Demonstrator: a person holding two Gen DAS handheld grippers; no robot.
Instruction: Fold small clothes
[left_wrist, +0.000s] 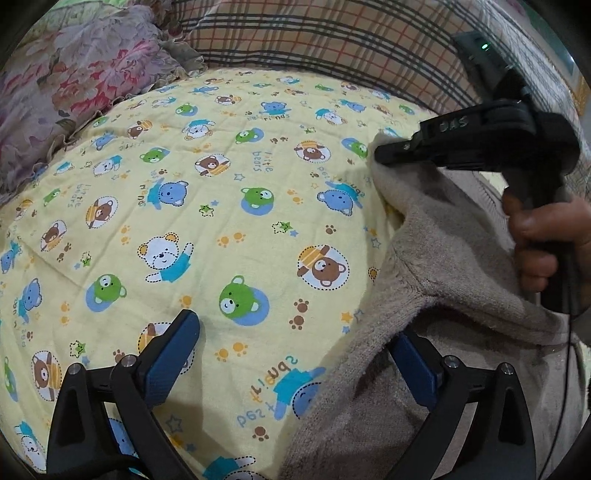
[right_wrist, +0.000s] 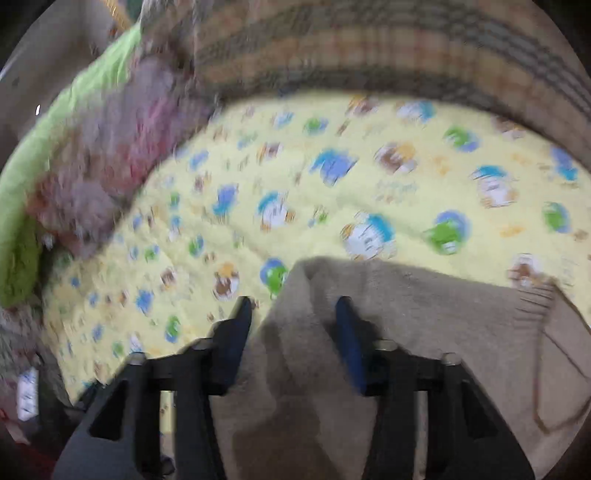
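Sweater (left_wrist: 424, 295) between spread left claw (left_wrist: 295, 369)

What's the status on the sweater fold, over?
Left gripper open, empty. Right gripper shut on edge of beige sweater, held above bear-print sheet. Nothing in the way.

The left wrist camera sits just behind the left gripper (left_wrist: 295, 369) and looks steeply down and forward, close over the yellow bear-print sheet (left_wrist: 221, 206) of a bed, with the right gripper (left_wrist: 384, 153) at its right edge. The right wrist camera sits behind the right gripper (right_wrist: 293, 314), tilted down alike, its picture blurred. The 2 views share the sheet, the beige garment (left_wrist: 436, 258), the floral pillow (left_wrist: 74, 96) and the plaid cloth (left_wrist: 351, 40).
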